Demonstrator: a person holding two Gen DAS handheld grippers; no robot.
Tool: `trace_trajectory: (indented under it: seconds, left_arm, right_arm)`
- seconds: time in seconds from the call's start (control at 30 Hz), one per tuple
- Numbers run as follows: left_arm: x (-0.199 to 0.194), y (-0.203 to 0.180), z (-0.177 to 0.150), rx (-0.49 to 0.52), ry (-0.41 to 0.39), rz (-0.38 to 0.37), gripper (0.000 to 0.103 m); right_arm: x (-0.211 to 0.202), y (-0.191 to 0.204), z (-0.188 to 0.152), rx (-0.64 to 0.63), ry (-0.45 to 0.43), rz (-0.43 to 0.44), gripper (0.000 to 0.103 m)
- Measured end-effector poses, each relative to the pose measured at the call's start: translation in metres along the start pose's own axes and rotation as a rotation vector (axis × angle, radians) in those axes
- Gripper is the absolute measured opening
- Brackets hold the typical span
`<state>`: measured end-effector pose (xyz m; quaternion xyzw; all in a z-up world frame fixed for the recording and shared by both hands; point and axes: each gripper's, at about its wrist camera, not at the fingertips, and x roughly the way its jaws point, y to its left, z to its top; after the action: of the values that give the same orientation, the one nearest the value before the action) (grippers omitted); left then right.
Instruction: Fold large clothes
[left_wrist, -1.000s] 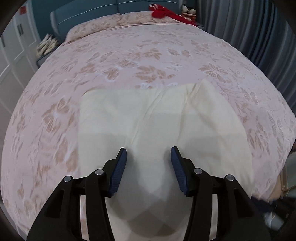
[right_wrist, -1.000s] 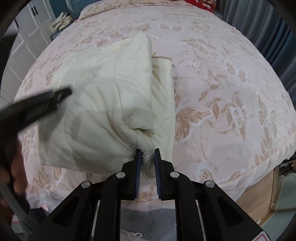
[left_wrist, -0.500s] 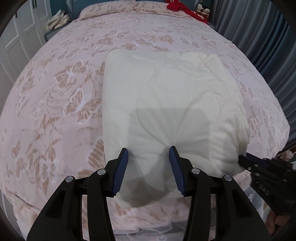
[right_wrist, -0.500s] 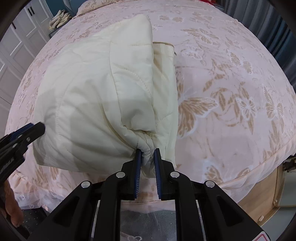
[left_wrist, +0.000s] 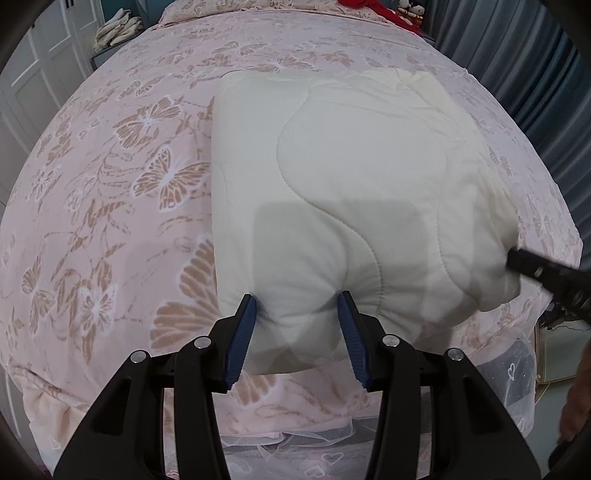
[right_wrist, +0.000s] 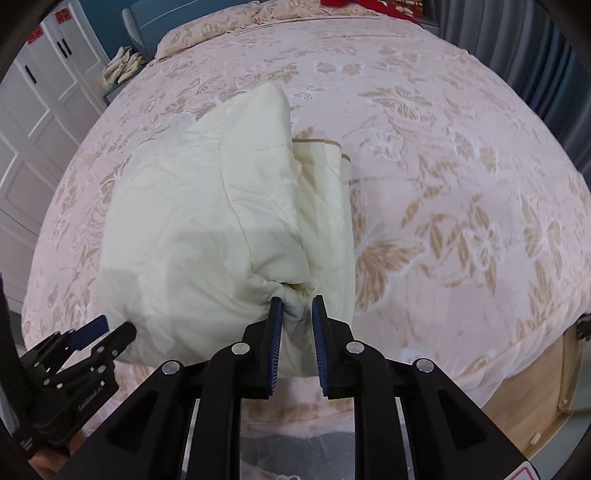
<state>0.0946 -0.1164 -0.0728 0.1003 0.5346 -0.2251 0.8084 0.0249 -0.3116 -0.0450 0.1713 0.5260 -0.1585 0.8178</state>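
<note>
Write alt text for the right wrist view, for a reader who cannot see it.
A folded cream quilted garment lies on a pink bed cover printed with tan butterflies. The right gripper points down at its bunched near edge, jaws opening around the fabric. The left gripper shows at lower left.

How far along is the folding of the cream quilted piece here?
Done: the cream quilted piece lies on the floral bedspread as a compact bundle of several layers. In hand: the right tongs are opening around a bunched corner; the left tongs straddle the near edge, pads not pinching. Left: freeing both and tidying the puffed right side.
</note>
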Motion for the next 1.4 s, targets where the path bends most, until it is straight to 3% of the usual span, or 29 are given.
trace_trajectory:
  seconds: [0.17,0.27,0.37,0.4,0.53,0.63,1.0,1.2,1.4]
  left_arm:
    - [-0.001,0.001,-0.001,-0.008,0.007,-0.008,0.045]
    - [0.002,0.006,-0.003,-0.023,0.020,-0.021,0.046]
    - [0.002,0.007,-0.003,-0.027,0.023,-0.021,0.047]
    - [0.001,0.007,-0.003,-0.033,0.023,-0.023,0.047]
    - [0.000,0.007,-0.003,-0.036,0.024,-0.025,0.047]
    - [0.000,0.008,-0.003,-0.032,0.025,-0.024,0.047]
    - [0.004,0.003,-0.007,-0.003,0.041,-0.017,0.052]
    - [0.002,0.002,-0.006,0.000,0.038,-0.001,0.052]
    - [0.000,0.005,-0.003,-0.012,0.040,-0.007,0.053]
  right_arm:
    - [-0.008,0.008,0.002,-0.053,-0.022,-0.050,0.017]
    - [-0.024,0.003,0.008,-0.031,-0.079,-0.058,0.018]
    - [-0.032,0.000,0.018,-0.025,-0.113,-0.064,0.028]
    - [-0.026,0.002,0.022,-0.042,-0.098,-0.064,0.034]
    - [0.005,0.005,0.029,-0.064,-0.038,-0.053,0.034]
    - [0.029,-0.001,0.025,-0.040,0.011,-0.059,0.027]
    - [0.058,-0.018,0.001,0.016,0.096,-0.028,0.025]
    - [0.029,-0.020,0.015,0.116,0.026,0.067,0.031]
    - [0.007,-0.016,0.023,0.142,-0.055,0.062,0.031]
